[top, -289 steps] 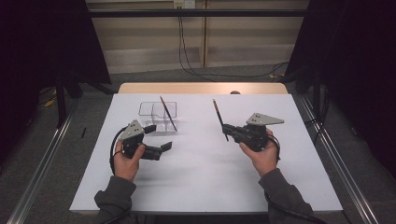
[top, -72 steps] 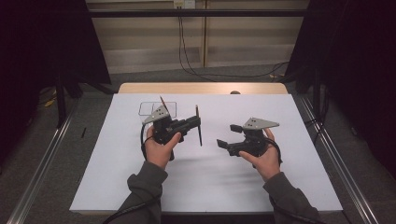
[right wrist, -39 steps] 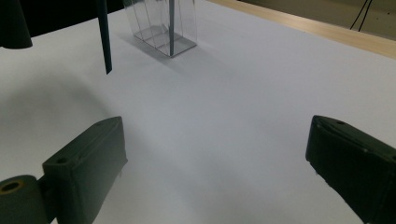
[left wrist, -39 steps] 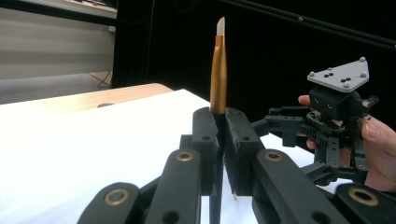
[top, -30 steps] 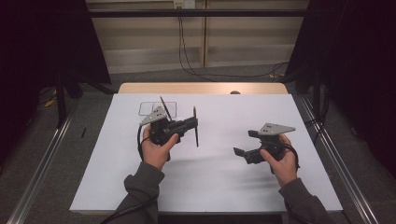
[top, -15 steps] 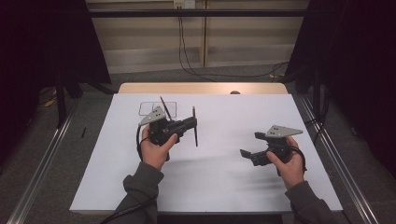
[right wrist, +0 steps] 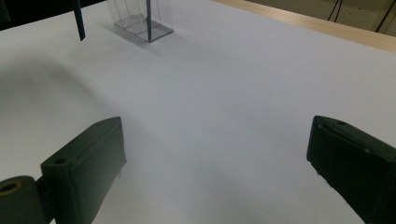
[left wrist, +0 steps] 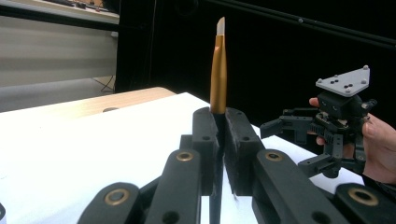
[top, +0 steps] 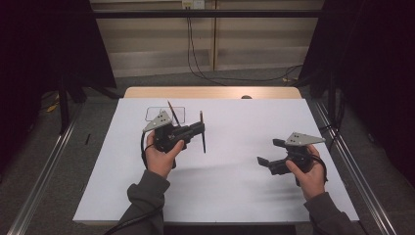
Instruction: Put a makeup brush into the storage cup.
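Brush (top: 202,131) upright, clenched in left gripper (top: 195,130) jaws, held above tabletop (top: 235,191) at centre-left. Clear holder (top: 177,113) at 11 o'clock of it already has one brush (top: 171,110); this one likely goes in next. Right gripper (top: 268,154) at 4 o'clock, jaws released, empty. Lower handle hidden by jaws; holder edges faint.

Black grippers (top: 198,129) (top: 268,152) with brass pivot pins, grey three-cornered top plates, black trailing cables; grey sleeves (top: 147,196) at six o'clock.

Open white table (top: 235,196) between both grippers; clear box (top: 159,113) stands far left.
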The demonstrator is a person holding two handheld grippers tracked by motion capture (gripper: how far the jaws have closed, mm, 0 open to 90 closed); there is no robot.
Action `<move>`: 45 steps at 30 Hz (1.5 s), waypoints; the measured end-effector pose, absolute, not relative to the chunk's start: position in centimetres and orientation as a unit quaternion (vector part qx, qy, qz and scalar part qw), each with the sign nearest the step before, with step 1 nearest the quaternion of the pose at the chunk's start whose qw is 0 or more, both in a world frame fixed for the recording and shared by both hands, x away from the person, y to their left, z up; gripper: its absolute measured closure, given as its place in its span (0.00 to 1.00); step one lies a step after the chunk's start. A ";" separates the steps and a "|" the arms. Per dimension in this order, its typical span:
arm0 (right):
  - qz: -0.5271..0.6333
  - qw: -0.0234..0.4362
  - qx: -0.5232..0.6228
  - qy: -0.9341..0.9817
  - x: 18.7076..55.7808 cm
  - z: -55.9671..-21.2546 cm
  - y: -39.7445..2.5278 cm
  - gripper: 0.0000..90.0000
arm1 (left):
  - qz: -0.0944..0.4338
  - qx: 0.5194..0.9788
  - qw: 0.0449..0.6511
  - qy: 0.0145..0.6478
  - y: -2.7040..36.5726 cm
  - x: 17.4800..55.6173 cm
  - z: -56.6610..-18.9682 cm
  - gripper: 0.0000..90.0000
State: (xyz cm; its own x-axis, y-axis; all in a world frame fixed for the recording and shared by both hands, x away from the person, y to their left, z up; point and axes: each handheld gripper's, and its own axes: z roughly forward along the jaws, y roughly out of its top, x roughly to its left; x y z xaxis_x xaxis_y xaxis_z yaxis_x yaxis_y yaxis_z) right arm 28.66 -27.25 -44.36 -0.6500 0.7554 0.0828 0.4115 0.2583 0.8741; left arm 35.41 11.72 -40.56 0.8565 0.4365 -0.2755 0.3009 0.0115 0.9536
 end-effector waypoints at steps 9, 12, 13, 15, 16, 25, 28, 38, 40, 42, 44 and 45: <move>0.481 0.186 0.378 0.769 28.3 -44.3 -27.9 0.05 | 0.052 0.702 0.660 0.263 11.9 35.4 -40.5 0.93; 0.482 0.187 0.382 0.766 28.1 -44.2 -28.1 0.05 | 0.052 0.702 0.660 0.263 11.9 35.4 -40.5 0.93; 0.482 0.188 0.380 0.767 28.1 -44.2 -28.2 0.05 | 0.052 0.702 0.660 0.263 11.8 35.4 -40.5 0.93; 0.481 0.187 0.382 0.766 27.9 -44.2 -28.3 0.05 | 0.052 0.702 0.660 0.263 11.8 35.4 -40.5 0.93; 0.482 0.187 0.380 0.767 27.9 -44.3 -28.4 0.05 | 0.050 0.701 0.661 0.262 11.8 35.4 -40.5 0.93; 0.482 0.188 0.383 0.765 27.4 -44.2 -29.0 0.05 | 0.053 0.703 0.659 0.263 12.0 35.4 -40.5 0.93; 0.482 0.188 0.381 0.766 27.3 -44.2 -29.0 0.04 | 0.053 0.704 0.658 0.261 11.9 35.4 -40.5 0.93; 0.485 0.192 0.382 0.763 27.1 -44.1 -29.4 0.04 | 0.054 0.705 0.657 0.263 12.0 35.5 -40.5 0.93; 0.484 0.190 0.382 0.764 27.1 -44.1 -29.4 0.04 | 0.055 0.705 0.656 0.263 12.1 35.5 -40.5 0.93; 0.484 0.191 0.381 0.764 27.1 -44.1 -29.4 0.04 | 0.055 0.702 0.659 0.266 12.1 35.5 -40.5 0.93; 0.484 0.190 0.380 0.765 27.1 -44.1 -29.4 0.04 | 0.055 0.704 0.658 0.263 12.2 35.5 -40.5 0.93; 0.484 0.190 0.380 0.765 27.1 -44.1 -29.4 0.04 | 0.055 0.700 0.659 0.268 12.2 35.5 -40.5 0.93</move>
